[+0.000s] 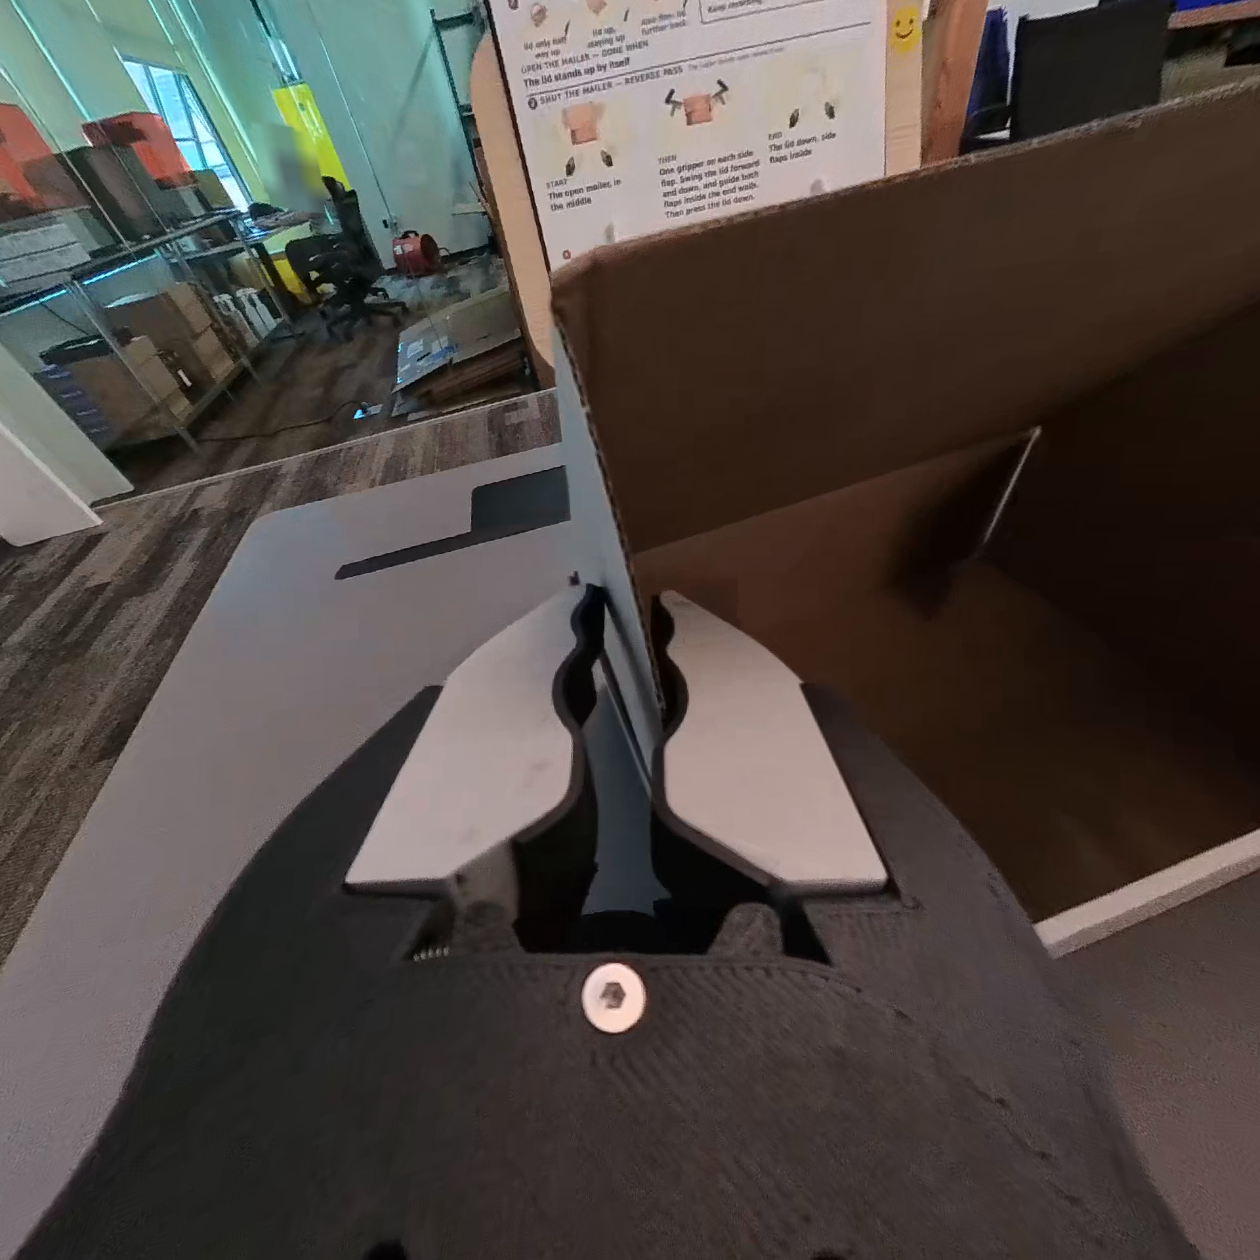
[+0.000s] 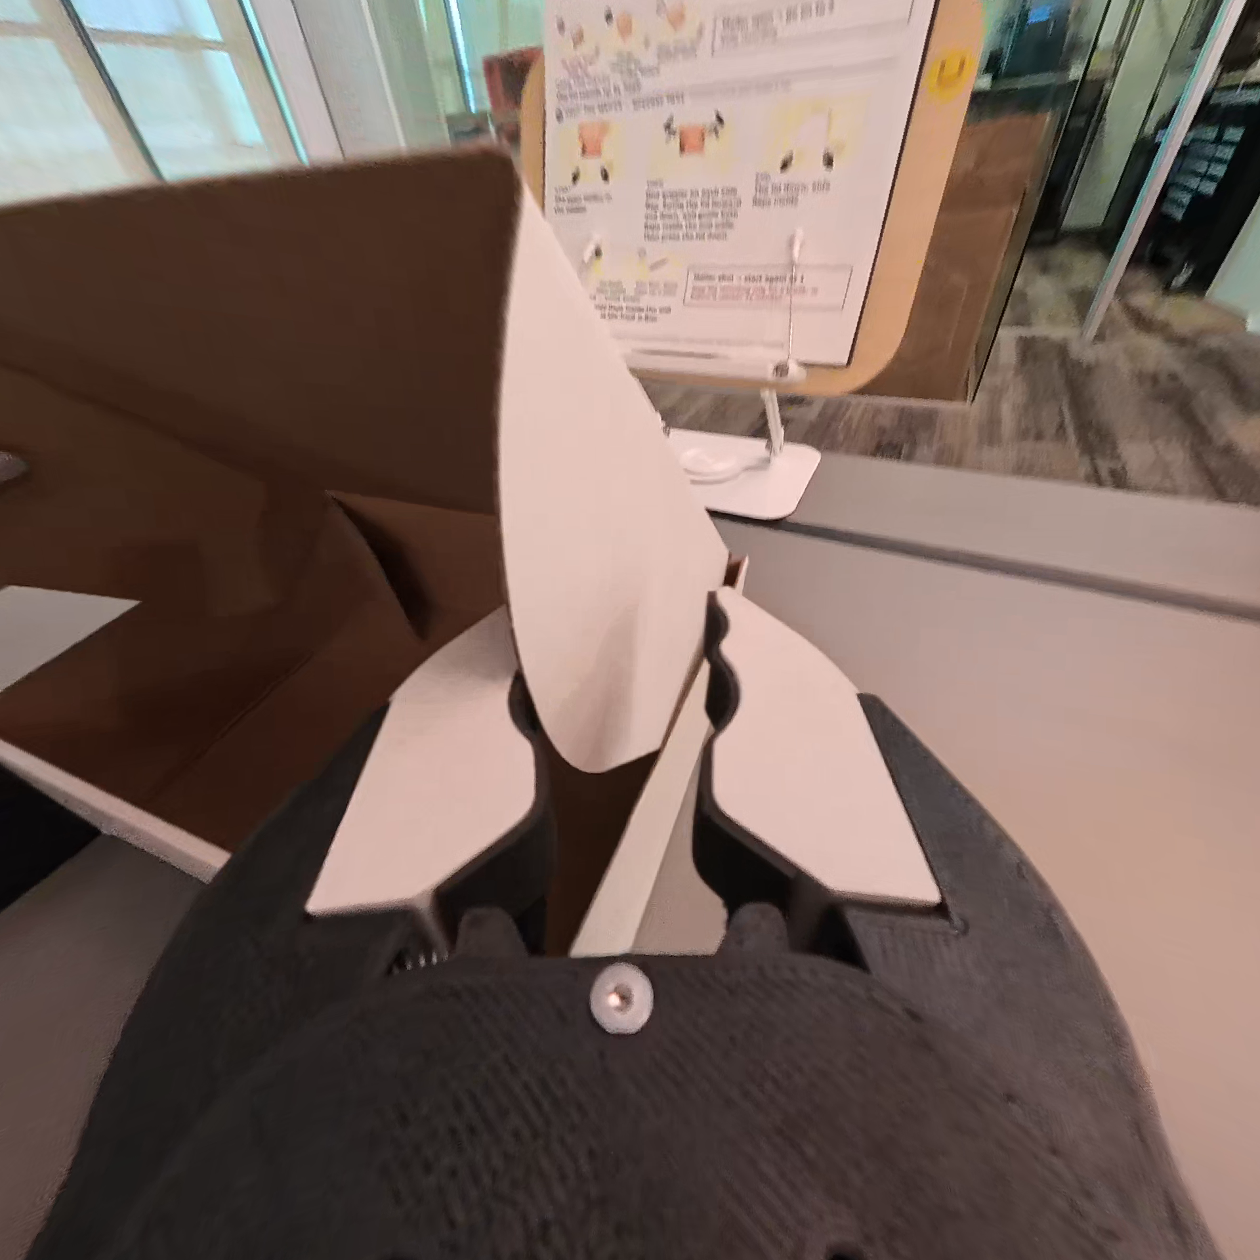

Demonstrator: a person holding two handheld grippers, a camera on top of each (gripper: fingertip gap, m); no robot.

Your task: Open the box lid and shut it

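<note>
**Inspector:** Office floor with shelving and stacked cartons lies behind a pale grey table (image 1: 286,682). An instruction sheet (image 1: 688,116) stands on a stand past the table's far edge. Report the left side first.

**Assistant:** On the left, the box (image 1: 954,716) sits open on the table, brown inside and white outside, with its lid (image 1: 920,327) raised behind the cavity. The lid's left side flap (image 1: 613,545) stands upright, edge-on to the left gripper (image 1: 624,607). The fingers (image 1: 491,763) sit one on each side of it, narrowed close around the card; firm contact cannot be confirmed from this view.

**Inspector:** And the right side?

**Assistant:** The lid's right side flap (image 2: 586,511), white face showing, bows between the fingers (image 2: 804,770) of the right gripper (image 2: 613,641). These sit wider apart, so the flap looks loosely straddled, not pinched.

**Inspector:** The governing relation?

**Assistant:** The lid's long axis runs left to right between the two grippers, with the cavity between them. Each gripper has its own flap directly ahead, so neither is nearer overall. In my judgement, closing requires swinging the lid forward and down, guiding both flaps inside the end walls.
</note>
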